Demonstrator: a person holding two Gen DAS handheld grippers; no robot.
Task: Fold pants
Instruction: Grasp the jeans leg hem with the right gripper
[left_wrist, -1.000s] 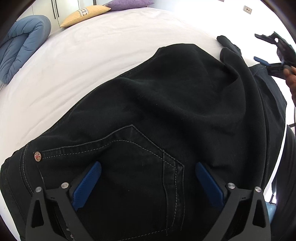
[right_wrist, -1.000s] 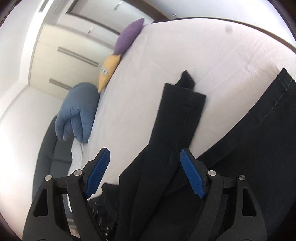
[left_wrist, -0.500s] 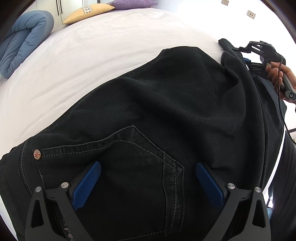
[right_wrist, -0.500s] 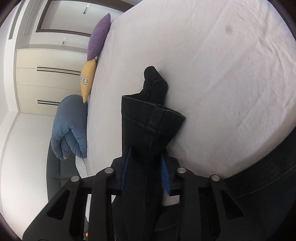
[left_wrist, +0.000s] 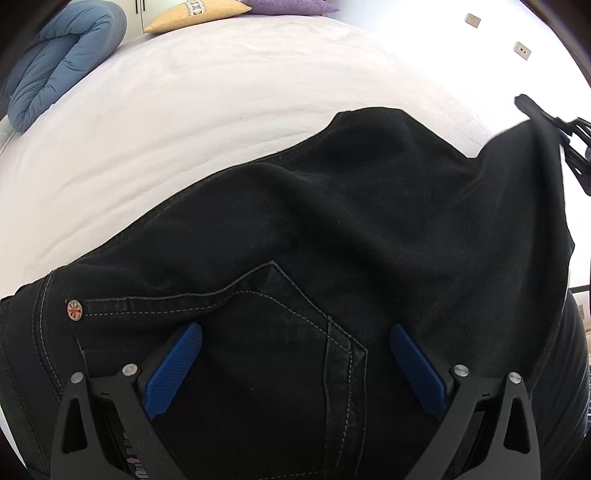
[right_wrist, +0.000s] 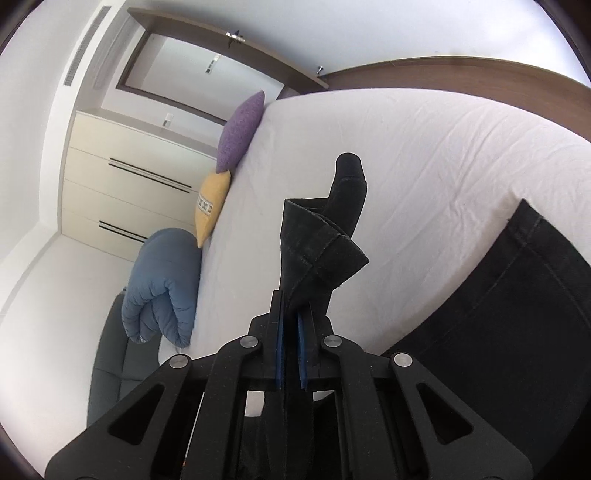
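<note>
Black jeans (left_wrist: 332, 229) lie on a white bed (left_wrist: 221, 110), back pocket and rivet close to the left wrist camera. My left gripper (left_wrist: 295, 354) is open, its blue pads straddling the pocket area just above the cloth. My right gripper (right_wrist: 291, 328) is shut on the hem end of a pant leg (right_wrist: 317, 251) and holds it lifted above the sheet; it shows at the far right edge of the left wrist view (left_wrist: 572, 133). Another part of the jeans (right_wrist: 509, 314) lies at the right.
A rolled blue duvet (left_wrist: 55, 62), a yellow pillow (left_wrist: 188, 13) and a purple pillow (left_wrist: 291, 5) lie at the head of the bed. A cream wardrobe (right_wrist: 122, 177) and a dark sofa (right_wrist: 110, 369) stand beside the bed. White sheet (right_wrist: 424, 166) extends beyond the jeans.
My right gripper closed on the pant leg hem and lifted it up off the bed, pulling the leg outward to the right. My left gripper stayed open over the pocket.
</note>
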